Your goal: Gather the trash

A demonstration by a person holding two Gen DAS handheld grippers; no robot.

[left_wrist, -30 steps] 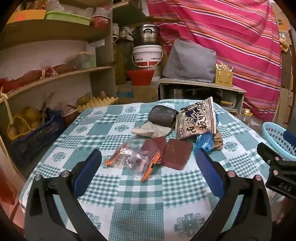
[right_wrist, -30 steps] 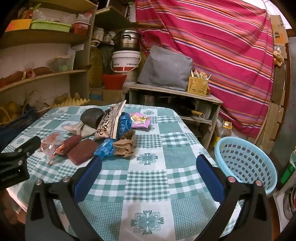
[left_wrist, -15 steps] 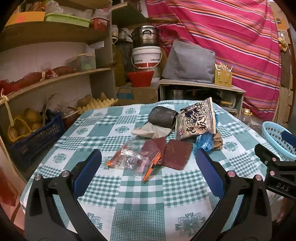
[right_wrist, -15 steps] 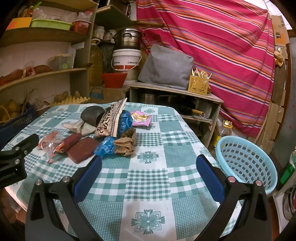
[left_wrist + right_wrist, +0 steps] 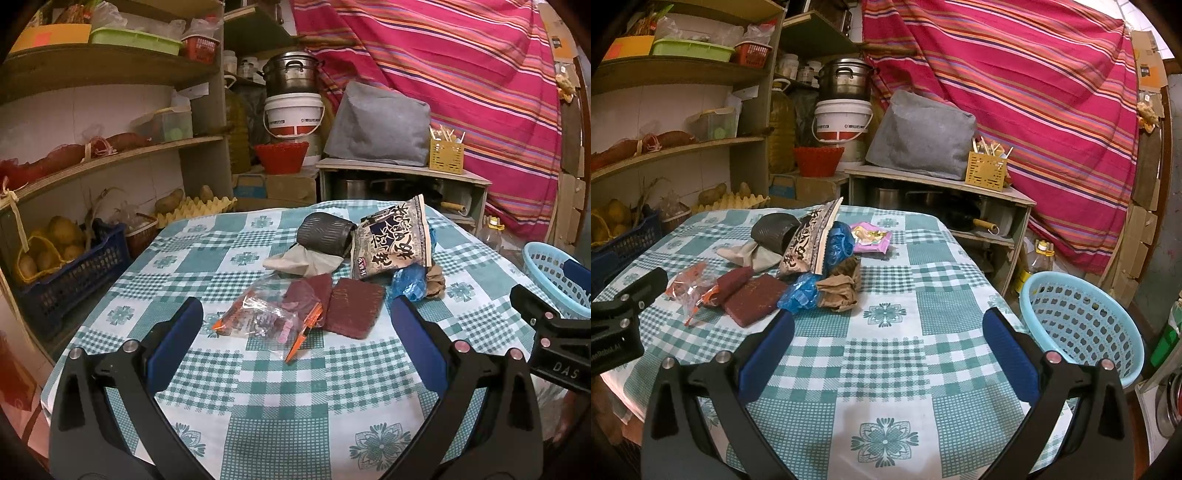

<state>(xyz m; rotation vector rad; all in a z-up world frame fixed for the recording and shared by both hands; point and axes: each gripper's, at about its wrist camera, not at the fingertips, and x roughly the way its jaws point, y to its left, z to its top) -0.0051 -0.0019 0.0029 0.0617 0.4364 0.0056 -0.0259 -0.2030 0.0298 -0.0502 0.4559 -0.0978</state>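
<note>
Tongs, left (image 5: 295, 325): spread wide, empty, level above the desk (image 5: 280, 413), aimed at clear packet (image 5: 258, 319) | right tongs (image 5: 886, 328): spread, empty, "DAS" on body | trash heap mid-desk: maroon pads (image 5: 354, 308), printed snack bag (image 5: 393, 240), blue wrapper (image 5: 799, 293), brown paper (image 5: 840, 291) | blue basket (image 5: 1082, 325) beyond desk's right edge.

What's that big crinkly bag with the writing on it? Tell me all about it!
The snack bag is a crinkly dark packet with big pale characters printed on its front. It stands propped up and tilted on the checked table, in the middle of the trash pile. A dark ribbed roll sits against one side, a blue plastic wrapper against the other. Neither gripper touches it.
</note>
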